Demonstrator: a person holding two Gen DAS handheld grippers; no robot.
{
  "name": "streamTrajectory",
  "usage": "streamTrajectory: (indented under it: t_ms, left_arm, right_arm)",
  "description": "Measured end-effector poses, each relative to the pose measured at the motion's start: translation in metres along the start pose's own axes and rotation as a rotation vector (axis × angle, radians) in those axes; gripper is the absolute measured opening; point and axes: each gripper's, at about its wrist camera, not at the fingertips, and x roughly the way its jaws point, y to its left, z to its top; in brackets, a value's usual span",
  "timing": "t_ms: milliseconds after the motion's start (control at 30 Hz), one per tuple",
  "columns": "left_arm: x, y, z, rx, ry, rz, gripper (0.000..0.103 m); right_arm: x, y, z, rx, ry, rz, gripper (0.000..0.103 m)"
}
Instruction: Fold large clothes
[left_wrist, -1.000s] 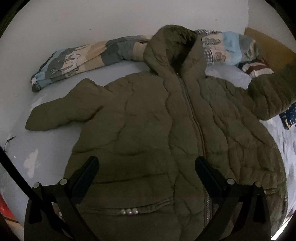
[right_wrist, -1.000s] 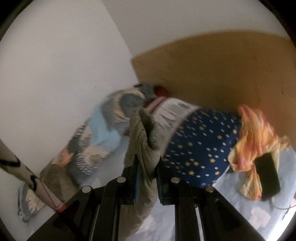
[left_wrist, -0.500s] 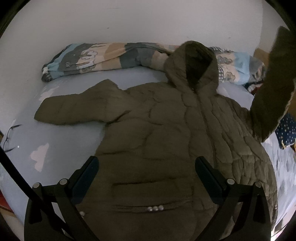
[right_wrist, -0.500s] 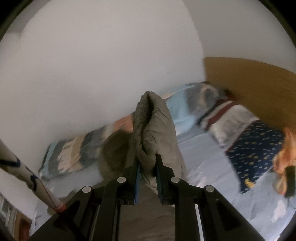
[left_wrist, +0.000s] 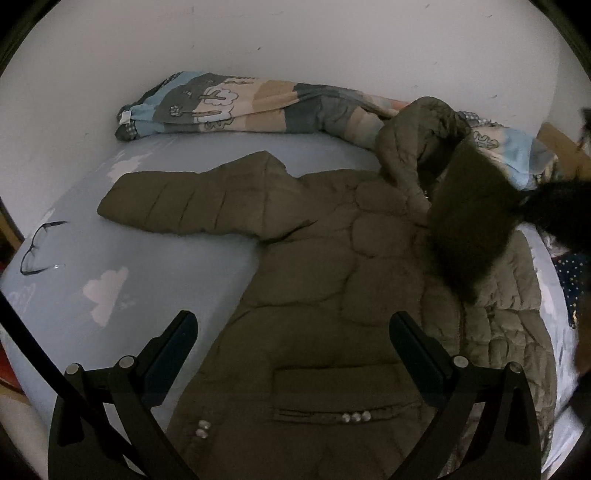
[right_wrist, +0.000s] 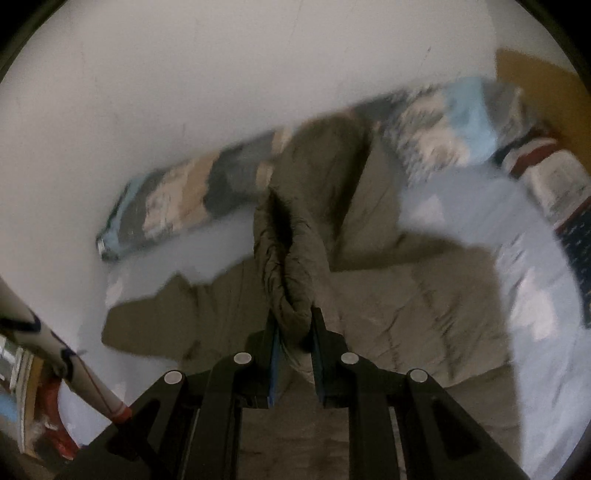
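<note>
The jacket (left_wrist: 332, 295), an olive quilted puffer with a hood, lies front-up on the pale blue bed sheet (left_wrist: 166, 266), its hood at the far end against the rolled patterned quilt (left_wrist: 240, 107). One sleeve (left_wrist: 192, 201) stretches flat to the left; the other sleeve (right_wrist: 288, 266) is off the sheet, its cuff pinched between the jaws of the right gripper (right_wrist: 293, 332), which are closed tight on the padding.

The step in hand looks like folding that raised sleeve across the chest. To do it well, the cuff should travel over the zip line and come down flat on the body, with the sleeve's fold falling along the shoulder seam rather than bunching near the hood. The puffy filling will spring back, so releasing low and pressing along the sleeve would help it stay.

The left gripper (left_wrist: 291, 354) hangs above the near hem with its jaws spread wide and nothing between them; the pocket flap and its pale snaps (left_wrist: 354, 416) lie just beyond the fingertips. In the left wrist view the lifted sleeve shows as a dark blurred mass over the jacket's right side. A pair of glasses (left_wrist: 38, 247) rests on the sheet at far left, well apart from the flat sleeve.
</note>
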Motion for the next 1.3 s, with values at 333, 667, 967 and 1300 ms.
streamTrajectory:
  t_ms: [333, 667, 967, 1300]
  left_arm:
    - [0.011, -0.006, 0.005, -0.005, 0.025, 0.0, 0.103]
    - [0.026, -0.02, 0.008, -0.004, 0.042, 0.02, 0.103]
    - [0.044, -0.039, 0.004, 0.053, 0.076, 0.039, 0.103]
    - [0.038, -0.024, 0.003, 0.017, 0.062, 0.057, 0.103]
  right_arm:
    - [0.081, 0.036, -0.051, -0.089, 0.136, 0.114, 0.029]
    - [0.03, -0.044, -0.025, -0.014, -0.012, 0.079, 0.06]
    - [0.095, -0.187, -0.037, 0.14, 0.173, -0.307, 0.063]
    - [0.077, -0.092, -0.024, -0.027, 0.045, -0.221, 0.064]
